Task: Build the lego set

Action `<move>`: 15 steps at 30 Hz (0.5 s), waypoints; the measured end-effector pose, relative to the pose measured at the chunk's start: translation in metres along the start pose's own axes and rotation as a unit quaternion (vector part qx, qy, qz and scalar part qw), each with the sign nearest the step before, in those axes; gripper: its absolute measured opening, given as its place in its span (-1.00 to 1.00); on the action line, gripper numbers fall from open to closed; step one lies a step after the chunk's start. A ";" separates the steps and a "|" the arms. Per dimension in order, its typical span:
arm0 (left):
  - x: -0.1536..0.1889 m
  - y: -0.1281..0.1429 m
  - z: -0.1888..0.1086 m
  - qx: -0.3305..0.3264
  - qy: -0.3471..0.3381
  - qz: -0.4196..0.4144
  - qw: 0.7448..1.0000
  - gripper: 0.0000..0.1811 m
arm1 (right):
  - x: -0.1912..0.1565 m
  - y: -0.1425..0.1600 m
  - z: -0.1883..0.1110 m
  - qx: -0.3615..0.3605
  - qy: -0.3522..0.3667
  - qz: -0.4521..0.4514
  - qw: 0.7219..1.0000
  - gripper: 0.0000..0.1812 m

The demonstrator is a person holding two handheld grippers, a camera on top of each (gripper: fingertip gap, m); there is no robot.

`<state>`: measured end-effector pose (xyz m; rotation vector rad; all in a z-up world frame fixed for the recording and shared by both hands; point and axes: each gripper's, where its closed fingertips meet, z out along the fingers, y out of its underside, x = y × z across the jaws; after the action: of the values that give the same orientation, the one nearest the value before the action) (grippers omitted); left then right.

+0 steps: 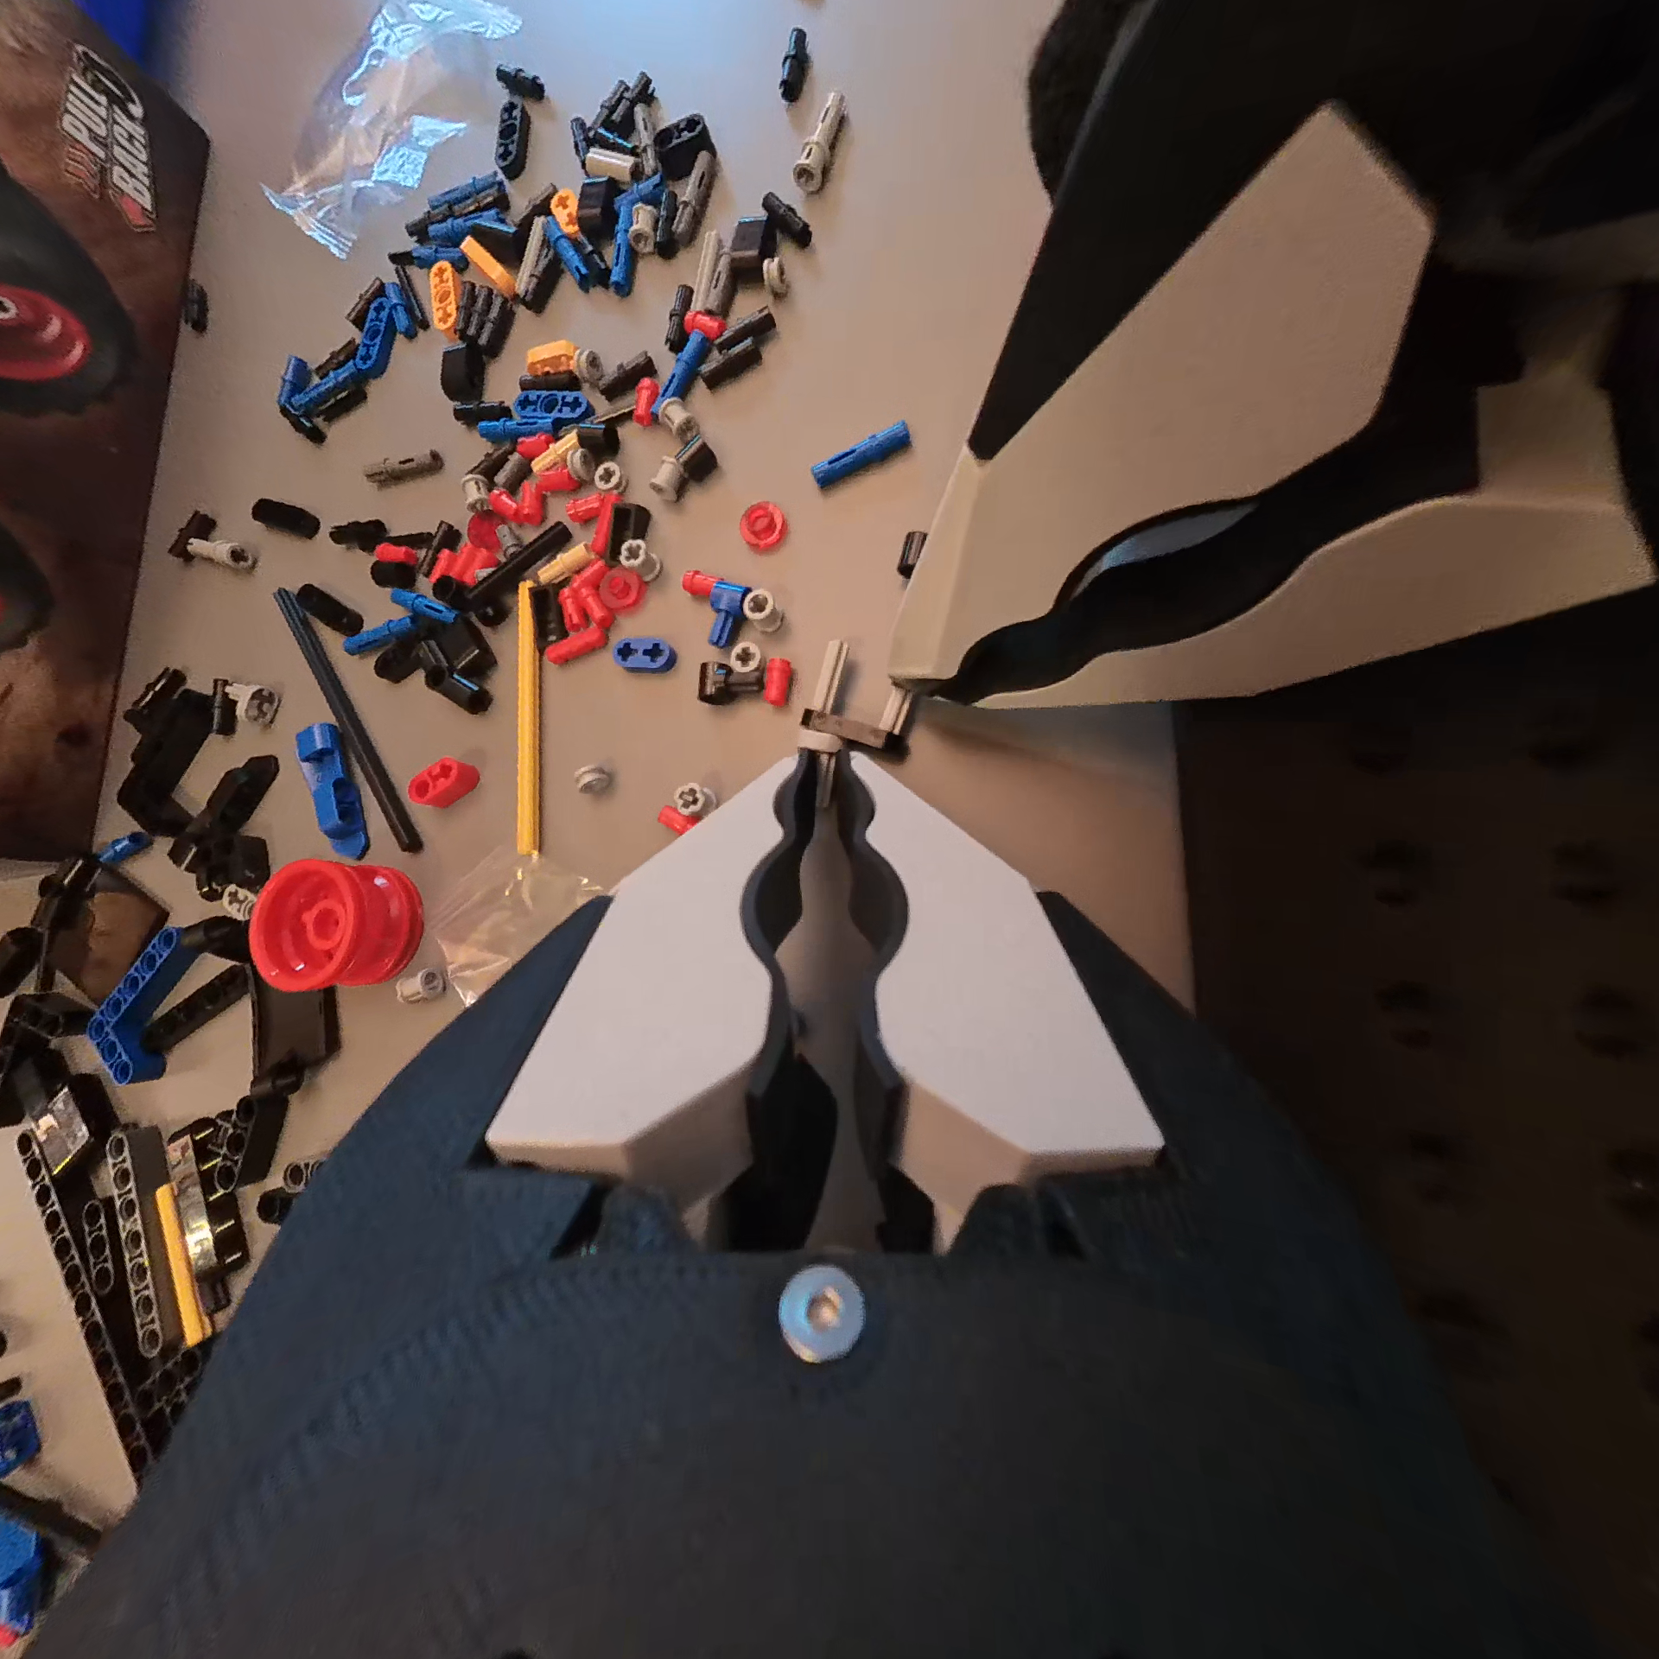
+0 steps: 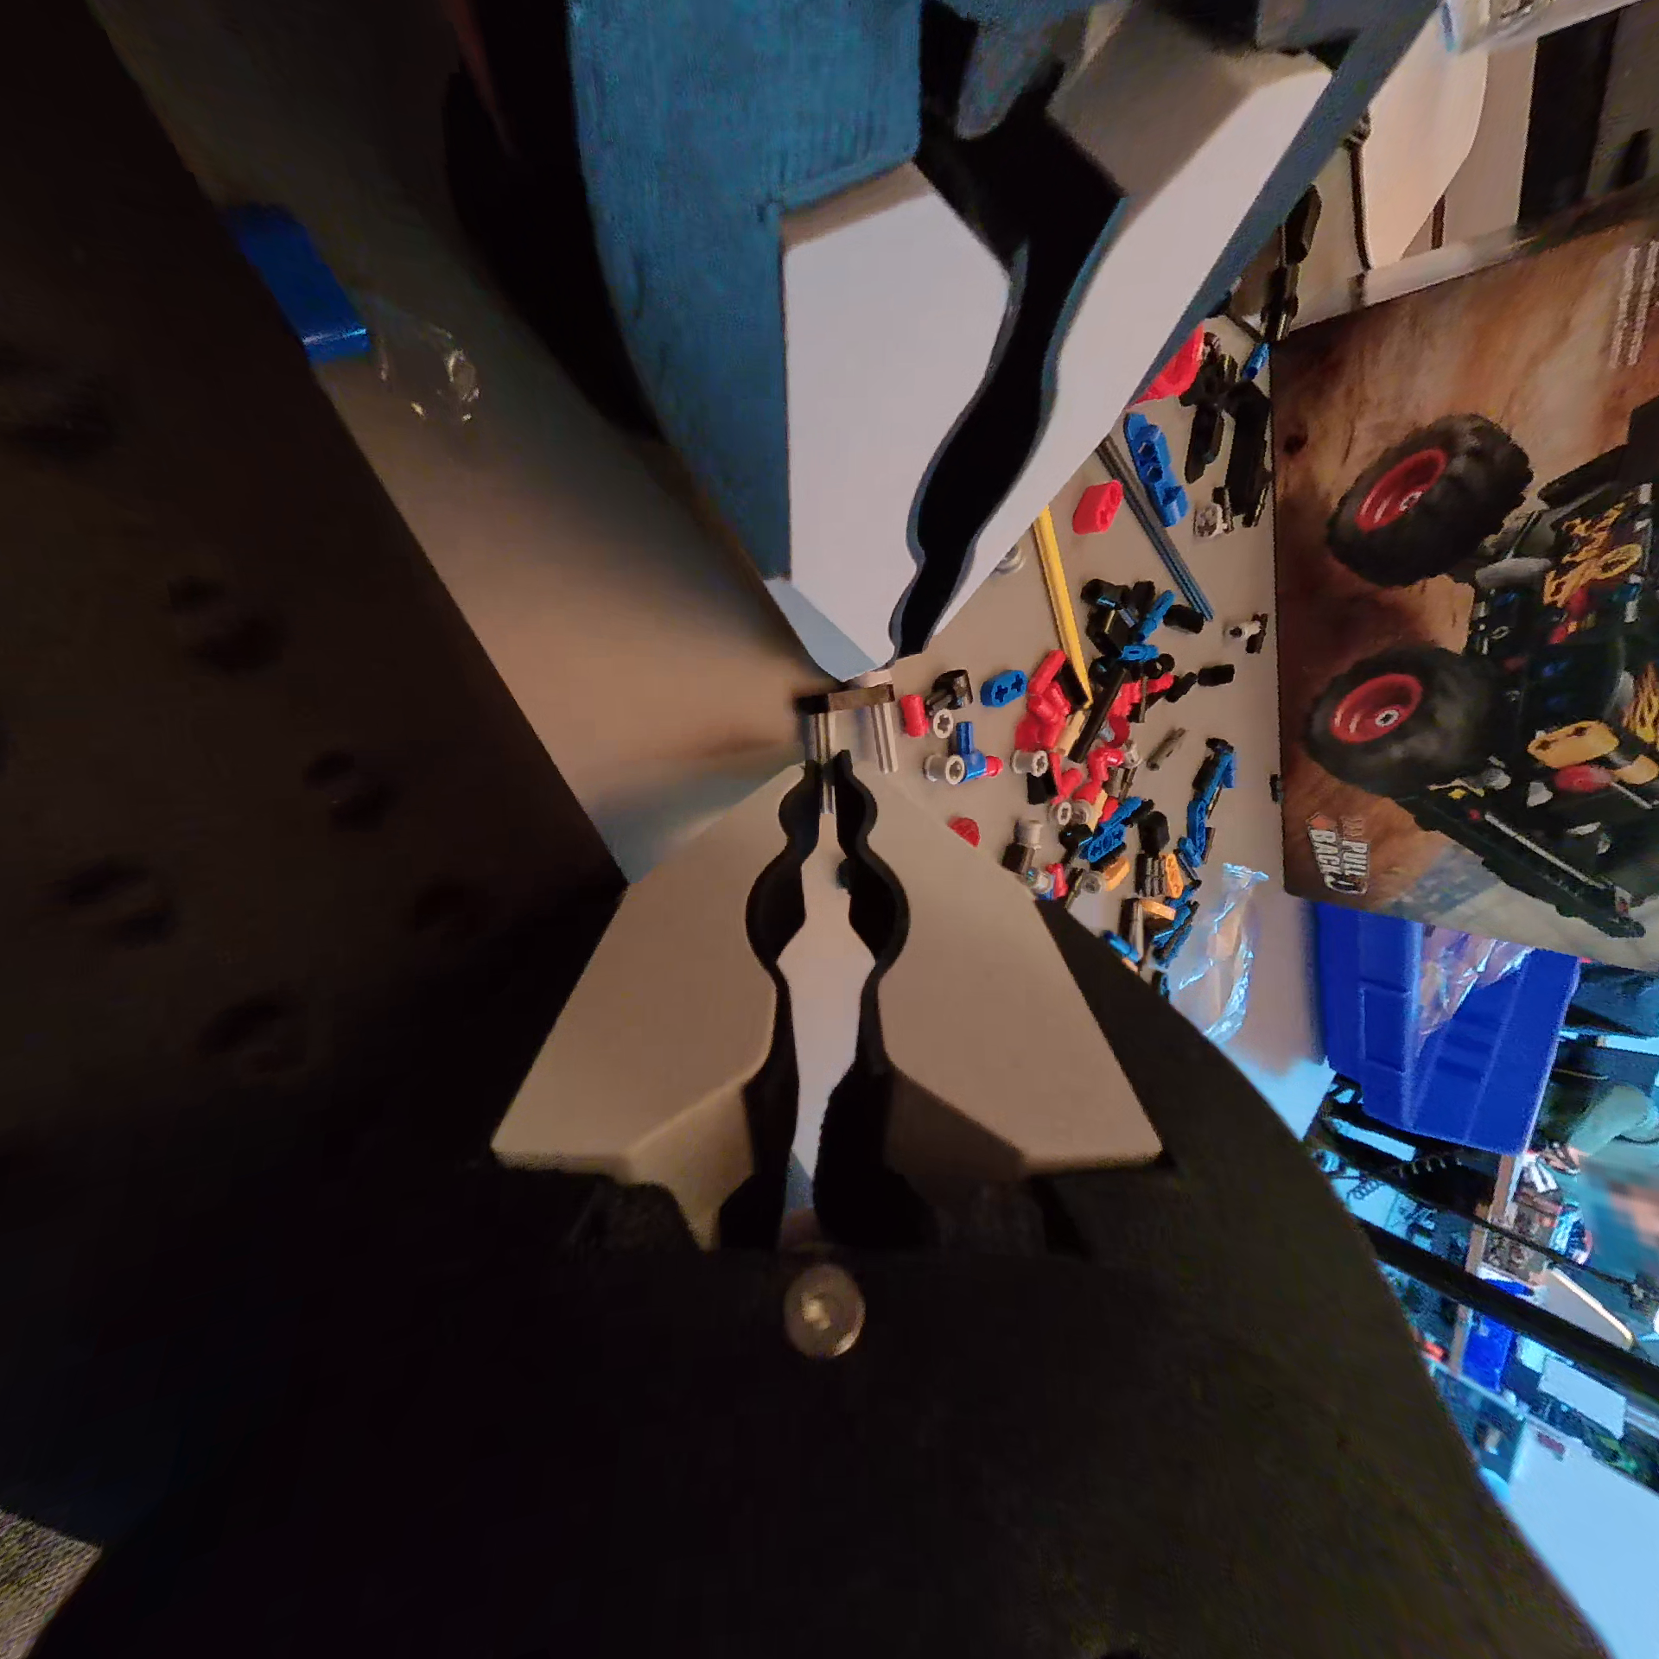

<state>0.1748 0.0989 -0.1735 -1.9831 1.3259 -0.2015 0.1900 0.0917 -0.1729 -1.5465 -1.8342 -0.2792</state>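
Right now both tools are meeting over the pale worktop (image 1: 898, 269) at a tiny assembly (image 1: 848, 723): a short black beam with two light grey pins through it. The left hand-held gripper (image 1: 821, 763) is pinching the end of one grey pin between its nearly closed tips, while the right hand-held gripper (image 2: 826, 776) is nipping the other grey pin at the beam's far end, its jaws likewise drawn together. The piece is hanging between the two tips, near the worktop's edge. Loose parts (image 1: 539, 404) in black, blue, red and orange are lying scattered just beyond, with a long yellow axle (image 1: 530, 718), a red wheel hub (image 1: 337, 925) and a crumpled clear bag (image 1: 386, 126) among them. The printed set box (image 2: 1472, 557) is lying flat at the far side.
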 end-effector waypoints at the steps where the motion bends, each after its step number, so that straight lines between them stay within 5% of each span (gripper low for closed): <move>1: 0.000 0.000 0.000 0.001 -0.001 -0.001 1.000 -0.99 | 0.000 0.000 0.000 -0.002 0.000 0.004 1.000 -0.99; 15: 0.002 0.002 -0.002 0.011 0.046 0.003 0.999 -0.90 | 0.001 -0.003 0.003 0.025 -0.012 0.033 0.999 -0.98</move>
<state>0.1732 0.0959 -0.1733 -1.9726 1.3810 -0.3058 0.1863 0.0934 -0.1730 -1.5790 -1.7906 -0.1822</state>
